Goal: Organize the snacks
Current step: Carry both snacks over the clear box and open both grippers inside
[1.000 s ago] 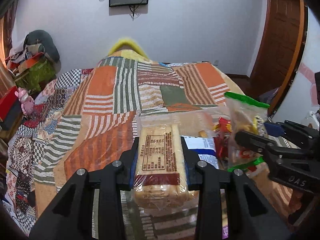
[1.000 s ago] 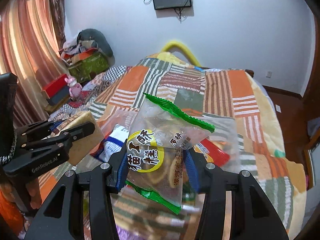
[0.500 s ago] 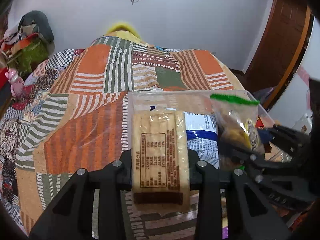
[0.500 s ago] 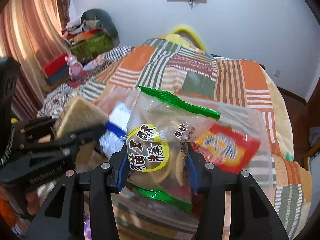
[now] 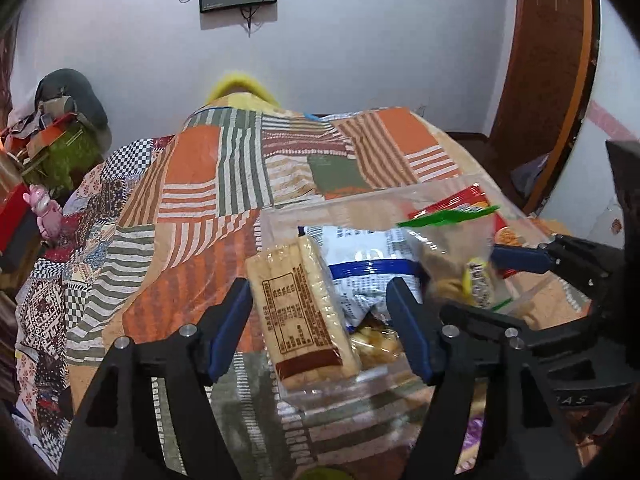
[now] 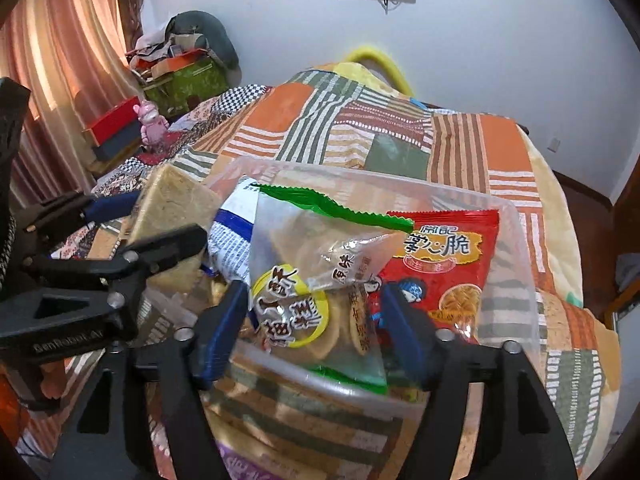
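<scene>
Both tools have just spread their jaws: my left tool [image 5: 320, 312] no longer pinches the biscuit pack [image 5: 302, 312], which leans inside the clear bin [image 6: 516, 240] on the bed [image 5: 192, 184], and my right tool [image 6: 310, 316] has let go of the green-edged cookie bag [image 6: 316, 276], lying in the same bin beside a red snack packet [image 6: 452, 256].

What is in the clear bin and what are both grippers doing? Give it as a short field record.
surface: patchwork quilt
container: clear bin
left gripper: jaws just opened, clear of the bread pack between them
right gripper: jaws just opened, cookie bag between them, not pinched
also in bin: red snack bag, white and blue bag
</scene>
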